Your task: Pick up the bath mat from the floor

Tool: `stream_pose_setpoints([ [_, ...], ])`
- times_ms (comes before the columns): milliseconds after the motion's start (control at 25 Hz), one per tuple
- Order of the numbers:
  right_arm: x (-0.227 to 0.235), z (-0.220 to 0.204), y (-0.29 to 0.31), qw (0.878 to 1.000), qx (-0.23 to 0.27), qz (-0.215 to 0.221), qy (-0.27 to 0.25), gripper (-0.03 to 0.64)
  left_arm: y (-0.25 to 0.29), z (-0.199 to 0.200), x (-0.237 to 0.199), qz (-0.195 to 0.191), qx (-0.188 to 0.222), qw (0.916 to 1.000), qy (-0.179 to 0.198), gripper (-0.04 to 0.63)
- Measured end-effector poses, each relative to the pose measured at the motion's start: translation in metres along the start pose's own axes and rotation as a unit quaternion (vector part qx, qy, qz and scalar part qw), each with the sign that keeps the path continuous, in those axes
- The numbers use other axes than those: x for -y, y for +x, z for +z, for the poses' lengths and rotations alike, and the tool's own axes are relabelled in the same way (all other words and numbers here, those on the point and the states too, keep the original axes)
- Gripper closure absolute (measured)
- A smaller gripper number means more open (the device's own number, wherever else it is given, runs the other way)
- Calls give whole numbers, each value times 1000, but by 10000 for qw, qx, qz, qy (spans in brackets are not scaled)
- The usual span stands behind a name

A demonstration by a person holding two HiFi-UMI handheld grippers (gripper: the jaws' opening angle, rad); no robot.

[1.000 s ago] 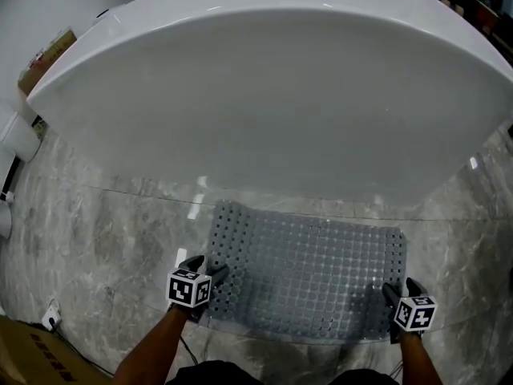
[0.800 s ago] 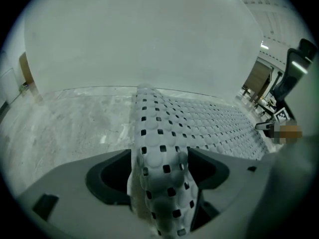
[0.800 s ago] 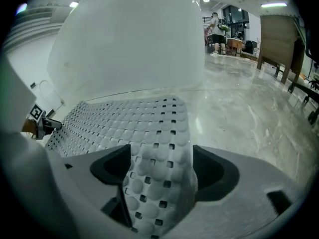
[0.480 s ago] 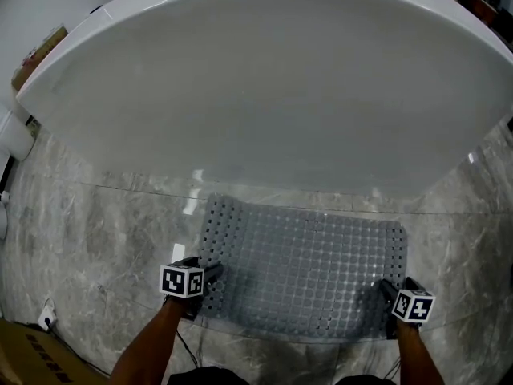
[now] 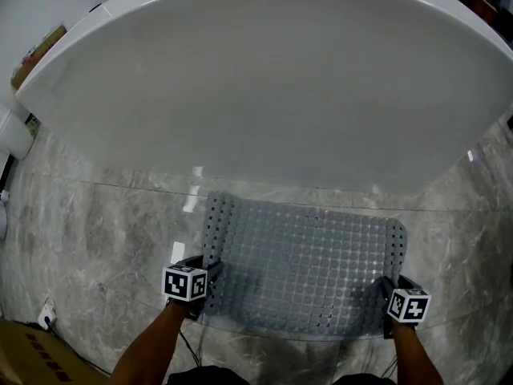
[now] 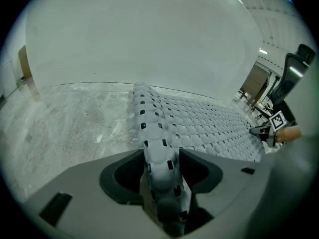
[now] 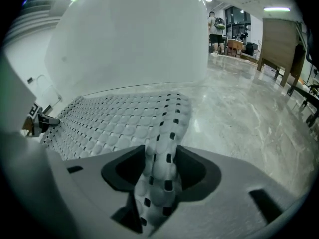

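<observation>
A grey perforated bath mat (image 5: pixel 304 267) lies on the marble floor in front of the white bathtub (image 5: pixel 264 87). My left gripper (image 5: pixel 210 273) is at the mat's near left corner, my right gripper (image 5: pixel 386 289) at its near right corner. Both sets of jaws have just been closing with the mat's edge between them. In the left gripper view the mat (image 6: pixel 199 128) bunches up in a fold between the jaws of the left gripper (image 6: pixel 160 163). The right gripper view shows the same: a raised ridge of mat (image 7: pixel 114 118) pinched in the right gripper (image 7: pixel 162 166).
The tub's curved wall stands right behind the mat's far edge. A cardboard box (image 5: pixel 32 359) sits at the near left, with a cable and socket (image 5: pixel 50 315) beside it. Tables and people (image 7: pixel 217 26) stand far off to the right.
Both grippers have sunk a little onto the mat's near corners and closed on them. The mat's left and right edges now curl up off the floor.
</observation>
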State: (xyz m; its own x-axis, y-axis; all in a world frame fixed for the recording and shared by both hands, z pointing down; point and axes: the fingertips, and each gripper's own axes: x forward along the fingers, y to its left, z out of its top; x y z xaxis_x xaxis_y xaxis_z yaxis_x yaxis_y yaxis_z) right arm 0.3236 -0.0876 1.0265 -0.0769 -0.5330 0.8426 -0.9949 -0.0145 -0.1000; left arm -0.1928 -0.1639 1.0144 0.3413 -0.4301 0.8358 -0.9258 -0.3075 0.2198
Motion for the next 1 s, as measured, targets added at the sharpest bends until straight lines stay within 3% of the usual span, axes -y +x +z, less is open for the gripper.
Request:
stream_pose_setpoints([
  [400, -26, 16, -20, 9986, 347, 378, -93, 551, -24, 20, 30, -283, 398, 9986, 177, 494],
  [600, -38, 25, -37, 9949, 658, 760, -32, 565, -42, 39, 40, -411, 850, 9955, 50, 520],
  [1000, -61, 52, -84, 9836, 1281, 1254, 205, 568, -77, 63, 63, -663, 1382, 9882, 57, 531],
])
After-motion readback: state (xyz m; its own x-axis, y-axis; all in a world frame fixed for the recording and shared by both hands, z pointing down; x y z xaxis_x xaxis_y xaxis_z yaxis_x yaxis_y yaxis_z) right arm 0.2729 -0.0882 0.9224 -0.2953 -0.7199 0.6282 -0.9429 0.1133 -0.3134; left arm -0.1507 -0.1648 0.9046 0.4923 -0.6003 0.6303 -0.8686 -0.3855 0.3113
